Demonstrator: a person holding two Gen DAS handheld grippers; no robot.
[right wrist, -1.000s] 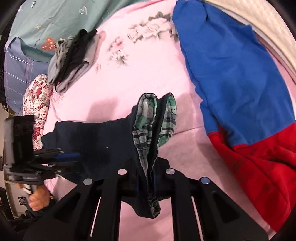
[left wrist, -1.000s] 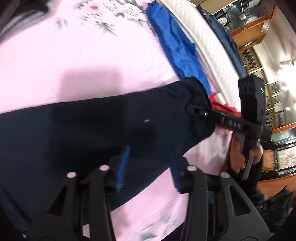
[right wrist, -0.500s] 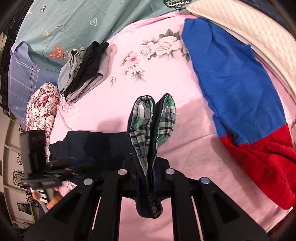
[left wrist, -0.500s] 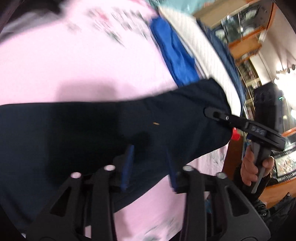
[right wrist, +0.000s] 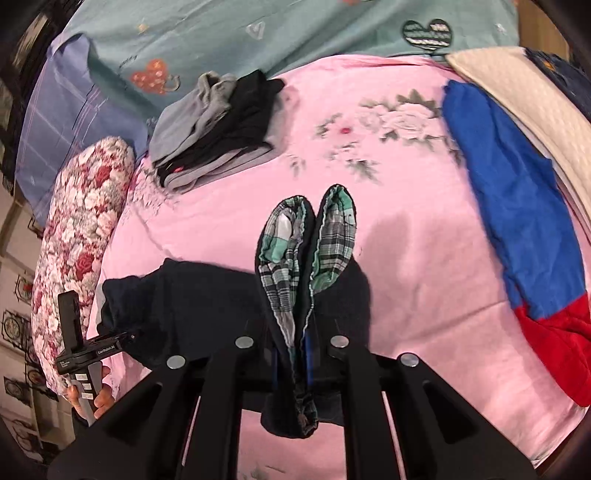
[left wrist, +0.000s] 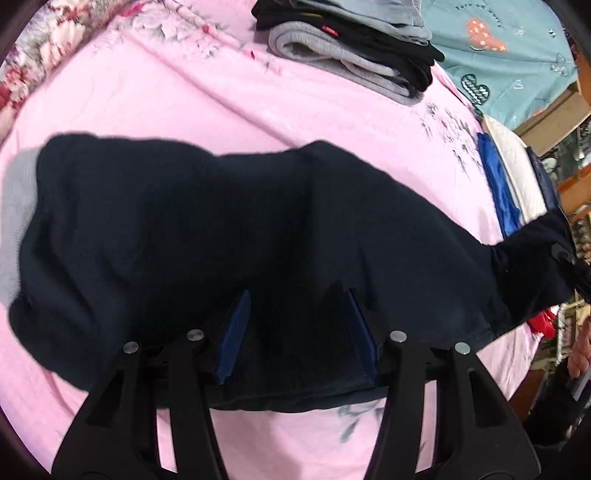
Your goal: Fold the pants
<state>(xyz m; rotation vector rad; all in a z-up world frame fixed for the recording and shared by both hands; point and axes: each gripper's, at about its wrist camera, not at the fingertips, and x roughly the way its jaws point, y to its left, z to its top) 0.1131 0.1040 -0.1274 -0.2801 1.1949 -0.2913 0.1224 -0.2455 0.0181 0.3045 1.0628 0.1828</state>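
Navy pants (left wrist: 229,236) mid-fold on pink sheet (left wrist: 155,96): right gripper (right wrist: 291,354) pinching plaid-lined cuffs, left gripper (left wrist: 295,332) spread; fold approx. half done.

Ahead of me on the pink floral sheet (right wrist: 424,258) sits a folded grey-and-black clothes stack (right wrist: 218,129); a blue-and-red garment (right wrist: 517,221) lies right, a rose-print bolster (right wrist: 81,229) left, a teal blanket (right wrist: 258,33) beyond.
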